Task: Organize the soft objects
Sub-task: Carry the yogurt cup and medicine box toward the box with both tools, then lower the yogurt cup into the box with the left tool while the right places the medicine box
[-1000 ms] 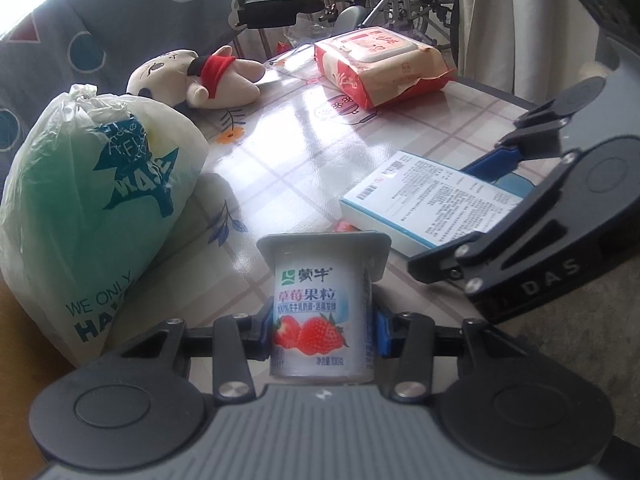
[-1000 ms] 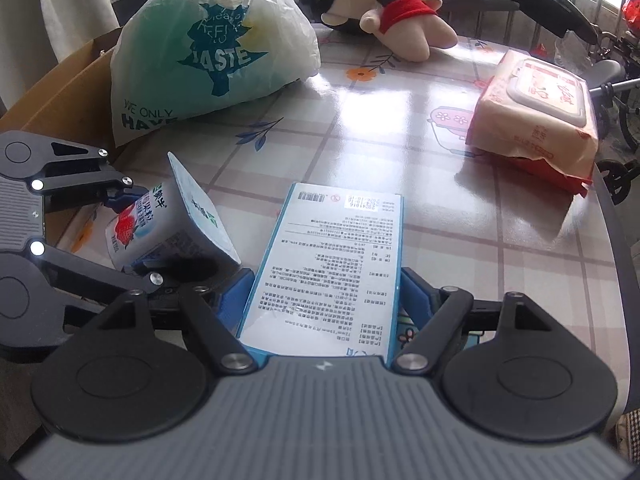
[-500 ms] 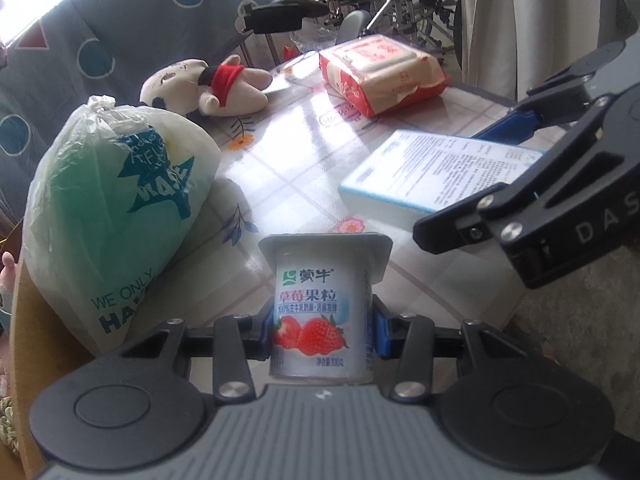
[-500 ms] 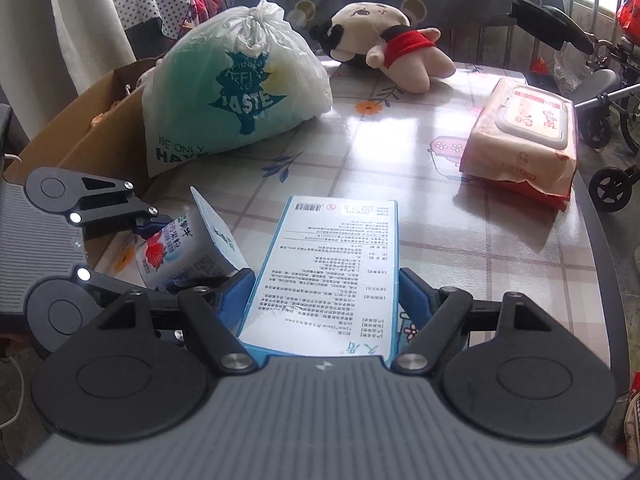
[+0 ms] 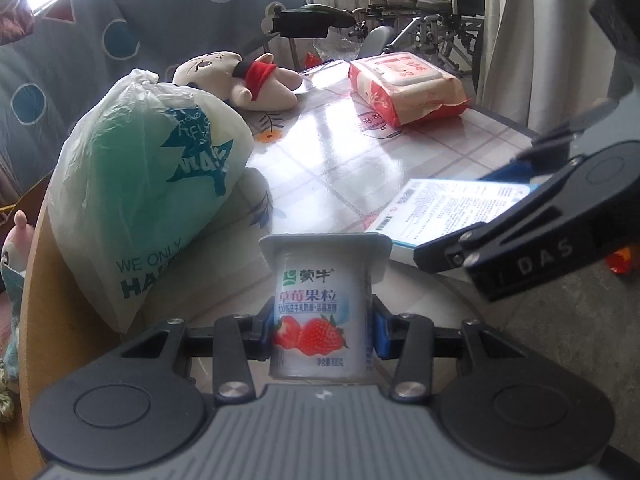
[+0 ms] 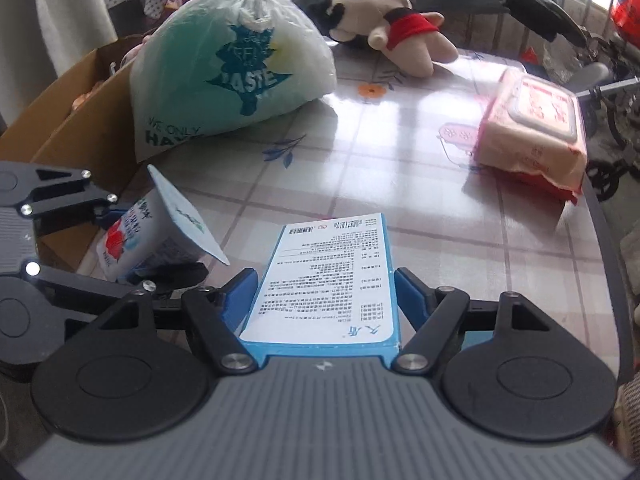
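My left gripper point(image 5: 322, 330) is shut on a strawberry yogurt cup point(image 5: 320, 304) and holds it above the table's near edge. My right gripper point(image 6: 326, 300) is shut on a blue and white box point(image 6: 328, 280); that box also shows in the left wrist view point(image 5: 452, 212). A tied white and green plastic bag point(image 5: 148, 196) lies at the left of the table point(image 5: 344, 168). A plush doll point(image 5: 240, 80) with a red band lies at the back. A pink wet wipes pack point(image 5: 404, 86) lies at the back right.
An open cardboard box point(image 6: 68, 136) stands left of the table, with soft things inside. A wheelchair point(image 5: 432, 16) and a curtain point(image 5: 548, 40) stand behind the table. The table's right edge point(image 6: 600, 240) drops off beside the wipes pack point(image 6: 532, 132).
Both grippers have lifted and drawn back from the table with their objects still held. The bag, the doll and the wipes pack have not moved.
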`<state>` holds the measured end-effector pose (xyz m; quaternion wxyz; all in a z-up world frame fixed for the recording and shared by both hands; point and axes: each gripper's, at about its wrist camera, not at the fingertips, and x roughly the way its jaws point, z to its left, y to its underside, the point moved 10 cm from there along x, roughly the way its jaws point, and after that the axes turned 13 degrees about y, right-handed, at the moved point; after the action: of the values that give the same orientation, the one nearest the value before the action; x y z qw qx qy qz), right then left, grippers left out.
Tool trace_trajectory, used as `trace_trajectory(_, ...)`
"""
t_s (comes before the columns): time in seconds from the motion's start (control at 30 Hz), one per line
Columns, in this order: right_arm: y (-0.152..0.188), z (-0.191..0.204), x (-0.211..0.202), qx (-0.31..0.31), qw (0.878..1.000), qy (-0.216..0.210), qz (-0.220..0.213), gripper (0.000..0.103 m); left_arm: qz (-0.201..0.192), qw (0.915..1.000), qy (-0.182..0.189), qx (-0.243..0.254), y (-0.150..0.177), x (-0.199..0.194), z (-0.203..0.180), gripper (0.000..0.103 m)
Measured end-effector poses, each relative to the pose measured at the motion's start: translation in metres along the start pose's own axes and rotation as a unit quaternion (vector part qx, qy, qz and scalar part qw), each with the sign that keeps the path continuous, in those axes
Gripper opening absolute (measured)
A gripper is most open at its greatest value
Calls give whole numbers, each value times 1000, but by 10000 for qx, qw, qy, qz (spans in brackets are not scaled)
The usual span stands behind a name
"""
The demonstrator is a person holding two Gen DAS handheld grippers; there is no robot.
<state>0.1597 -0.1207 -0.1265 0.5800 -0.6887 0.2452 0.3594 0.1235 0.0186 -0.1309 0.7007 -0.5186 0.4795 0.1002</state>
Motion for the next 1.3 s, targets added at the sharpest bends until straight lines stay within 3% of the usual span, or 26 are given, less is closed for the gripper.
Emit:
trace_trajectory(0.17,-8,-7,-27,346,9985,-361,-215,74,-236,9996,122,95,-6,-40,3,45)
trace_trajectory(0.3,-40,4,-64,598,9933,-828,-535,74,-610,9975,282,-214,-11,-96,21,45)
trace_trajectory(0.37,-60,18,-79,667,9892,-1104,-699,74,-729,9964,203,-371,-11,-126,43,46)
trace_trajectory(0.47,-92,57,-92,714,9800,-1686,-780,74,-716,9955,-210,-590,-5,-162,92,46)
trace_trajectory(0.6,-130,137,-93,366,9710,-2235,-772,74,-238,9896,-822,-1154,23,-184,180,46)
trace_trajectory(0.7,-151,203,-82,37,9669,-2460,-676,74,220,9785,-1221,-1650,55,-176,246,46)
trace_trajectory(0.83,-165,273,-61,-176,9615,-2719,-354,74,881,9665,-1479,-1905,94,-153,304,46)
trace_trajectory(1.03,-173,337,-22,-391,9633,-2652,99,74,1670,9540,-1350,-2094,129,-120,330,47)
trace_trajectory(1.2,-163,366,7,-582,9674,-2440,332,74,1950,9431,-1456,-2265,144,-105,340,52)
trace_trajectory(1.3,-158,375,19,-735,9728,-2170,332,75,2085,9453,-1587,-1943,142,-110,338,47)
